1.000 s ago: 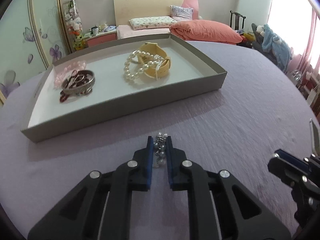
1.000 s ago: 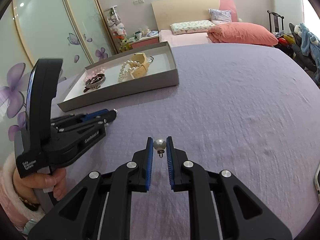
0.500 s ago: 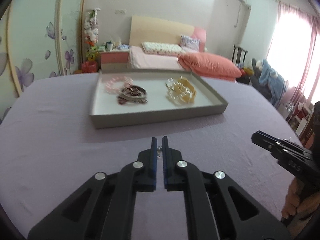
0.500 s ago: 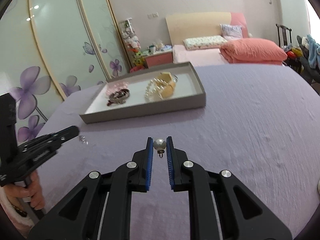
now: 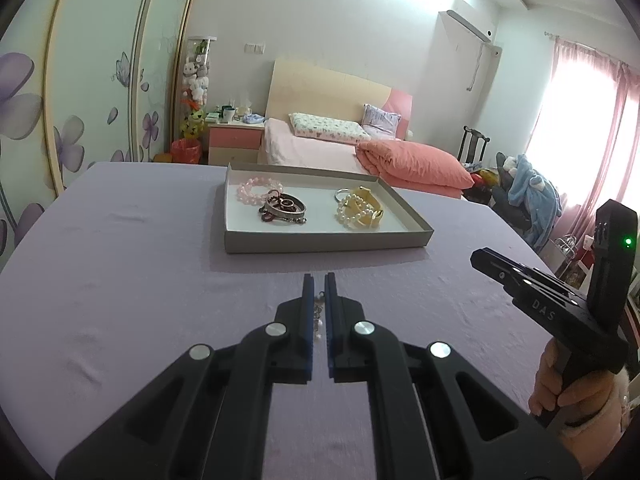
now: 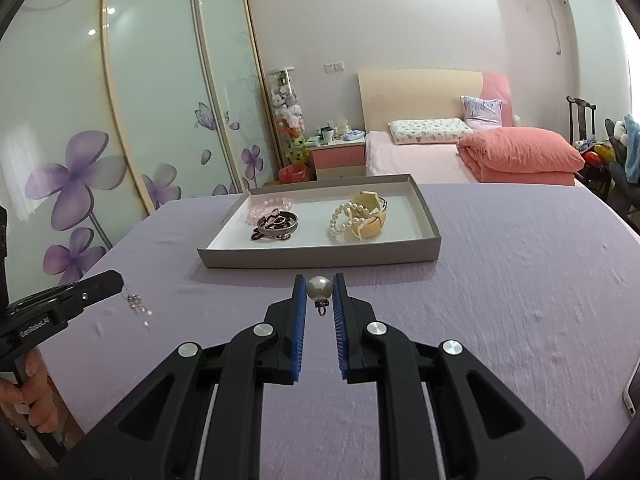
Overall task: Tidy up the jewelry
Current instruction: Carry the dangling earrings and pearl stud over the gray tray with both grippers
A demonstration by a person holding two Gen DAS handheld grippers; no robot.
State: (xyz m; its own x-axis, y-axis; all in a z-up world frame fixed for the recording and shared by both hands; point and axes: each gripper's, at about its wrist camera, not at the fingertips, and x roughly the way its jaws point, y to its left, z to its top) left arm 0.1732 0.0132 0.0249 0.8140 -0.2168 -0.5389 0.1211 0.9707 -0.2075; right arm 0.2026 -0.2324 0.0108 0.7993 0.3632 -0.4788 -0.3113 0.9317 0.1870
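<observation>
**Two earrings held clear of the worktop**

Left gripper (image 5: 319, 294) fingers pinch a dangling beaded earring (image 6: 138, 305); right gripper (image 6: 319, 294) fingers clamp a pearl earring (image 6: 319, 289) — both lifted, likely for carrying to the tray (image 5: 320, 241) ahead, which already holds bracelets.

A home bedroom: a bed (image 6: 420, 156) with pillows, a pink nightstand (image 6: 338, 158), flowered sliding wardrobe doors (image 6: 120, 120).

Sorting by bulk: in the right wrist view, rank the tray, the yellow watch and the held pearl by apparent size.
1. tray
2. yellow watch
3. pearl, though it sits far nearer the camera, so it is flattered.
</observation>
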